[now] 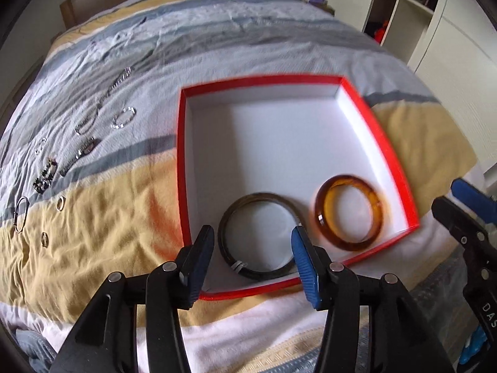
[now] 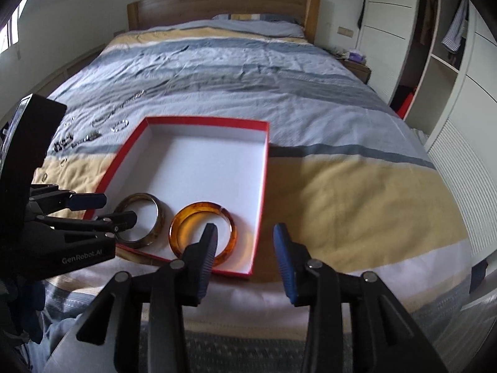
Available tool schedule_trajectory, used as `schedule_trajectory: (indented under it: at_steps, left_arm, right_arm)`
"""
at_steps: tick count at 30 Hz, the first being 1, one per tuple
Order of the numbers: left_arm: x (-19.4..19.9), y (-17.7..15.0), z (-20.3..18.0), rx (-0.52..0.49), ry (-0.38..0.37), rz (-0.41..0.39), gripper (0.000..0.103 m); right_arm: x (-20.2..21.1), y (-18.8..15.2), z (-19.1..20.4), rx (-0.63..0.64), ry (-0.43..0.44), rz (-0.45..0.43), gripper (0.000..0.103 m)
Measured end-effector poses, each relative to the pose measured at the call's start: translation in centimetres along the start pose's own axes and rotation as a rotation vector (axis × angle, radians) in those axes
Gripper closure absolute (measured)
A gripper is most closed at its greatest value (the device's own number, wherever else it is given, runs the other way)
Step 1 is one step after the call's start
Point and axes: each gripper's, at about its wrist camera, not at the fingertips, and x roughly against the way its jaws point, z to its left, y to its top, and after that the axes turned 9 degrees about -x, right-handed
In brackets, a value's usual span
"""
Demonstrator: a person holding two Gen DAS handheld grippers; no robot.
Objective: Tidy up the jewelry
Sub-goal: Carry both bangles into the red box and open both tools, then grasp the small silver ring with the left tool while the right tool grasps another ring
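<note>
With two bangles (image 1: 259, 236) laid in the red box (image 1: 183, 143), both tongs, left (image 1: 253, 248) and right (image 2: 245, 245), gape empty; remaining jewelry (image 1: 84, 146) lies on the bed (image 1: 102, 248), nearer the left.

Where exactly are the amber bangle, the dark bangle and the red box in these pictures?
amber bangle (image 1: 376, 205), left wrist view, right side of its band.
dark bangle (image 1: 224, 233), left wrist view, left side of its band.
red box (image 2: 264, 168), right wrist view, its right wall.
</note>
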Motion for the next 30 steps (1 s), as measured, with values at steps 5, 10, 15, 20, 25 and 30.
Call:
schedule_trajectory:
  at_steps: [5, 10, 15, 20, 25, 30]
  left_arm:
    - [4.6, -0.8, 0.6, -0.041, 0.021, -0.105, 0.047]
    - [7.7, -3.5, 3.8, -0.038, 0.091, -0.123, 0.035]
    - [8.4, -6.9, 10.4, 0.03, 0.143, -0.109, 0.032]
    - [8.4, -10.9, 17.4, 0.133, 0.166, -0.093, 0.032]
    - [7.2, -13.3, 23.1, 0.187, 0.17, -0.095, 0.036]
    - [5.2, -13.6, 26.9, 0.191, 0.116, -0.095, 0.048]
  right_arm:
    - [2.8, 0.0, 0.0, -0.079, 0.017, -0.036, 0.067]
    - [4.9, 0.3, 4.1, -0.033, 0.07, -0.072, 0.067]
    - [5.7, 0.2, 10.3, 0.05, 0.155, -0.072, 0.067]
    - [4.2, 0.0, 16.1, 0.113, 0.222, -0.032, 0.067]
    - [0.3, 0.3, 21.2, 0.136, 0.27, 0.036, 0.067]
    - [-3.5, 0.7, 25.8, 0.18, 0.317, 0.096, 0.068]
